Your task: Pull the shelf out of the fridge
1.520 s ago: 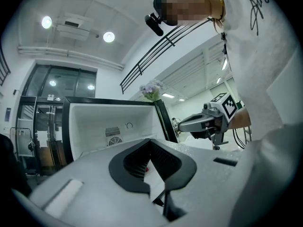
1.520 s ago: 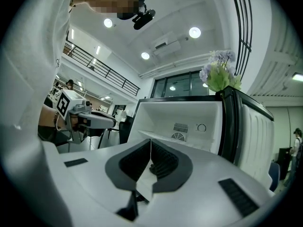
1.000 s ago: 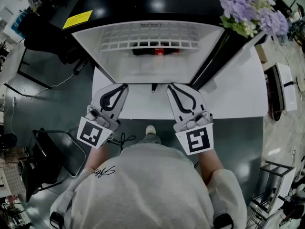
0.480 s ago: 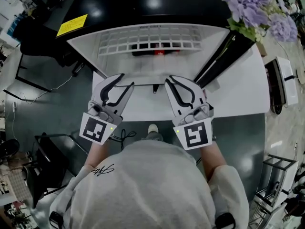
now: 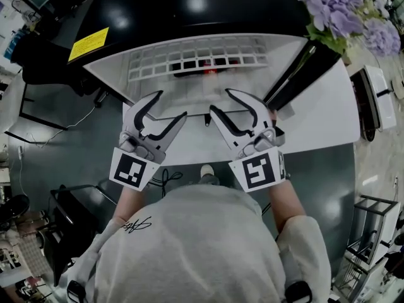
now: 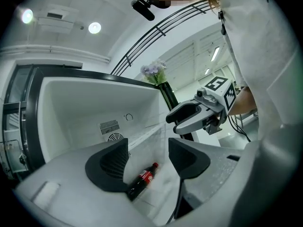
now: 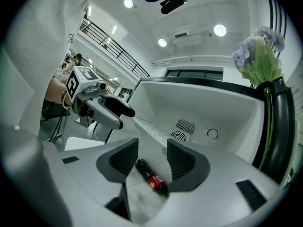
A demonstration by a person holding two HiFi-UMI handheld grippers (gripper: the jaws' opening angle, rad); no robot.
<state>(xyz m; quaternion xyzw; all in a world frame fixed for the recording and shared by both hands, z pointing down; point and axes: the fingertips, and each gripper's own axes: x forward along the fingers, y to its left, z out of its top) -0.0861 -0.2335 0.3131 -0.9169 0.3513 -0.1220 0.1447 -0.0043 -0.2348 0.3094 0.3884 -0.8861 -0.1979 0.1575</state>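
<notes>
The black fridge (image 5: 189,5) stands open, its white inside facing me. A white grid shelf (image 5: 196,57) shows deep inside it, with a red-labelled cola bottle (image 5: 211,72) under it. A thin clear shelf edge (image 5: 197,110) runs across the opening between my two grippers. My left gripper (image 5: 170,105) is at the left end of that edge and my right gripper (image 5: 221,101) at the right end. Both are opening, and no pad presses on anything. The bottle (image 6: 142,181) lies far beyond the left jaws, and the bottle (image 7: 151,178) shows beyond the right jaws too.
The fridge door (image 5: 297,74) hangs open at the right. Purple flowers (image 5: 344,8) stand on the fridge's top right corner. The fridge sits on a white table (image 5: 315,122). A vent and fan grille (image 6: 111,129) are on the back wall. Chairs and cables lie on the floor at the left.
Both grippers were shut at the shelf's front edge a second ago. The left one spread first, then the right, and both now stand apart from the edge.
</notes>
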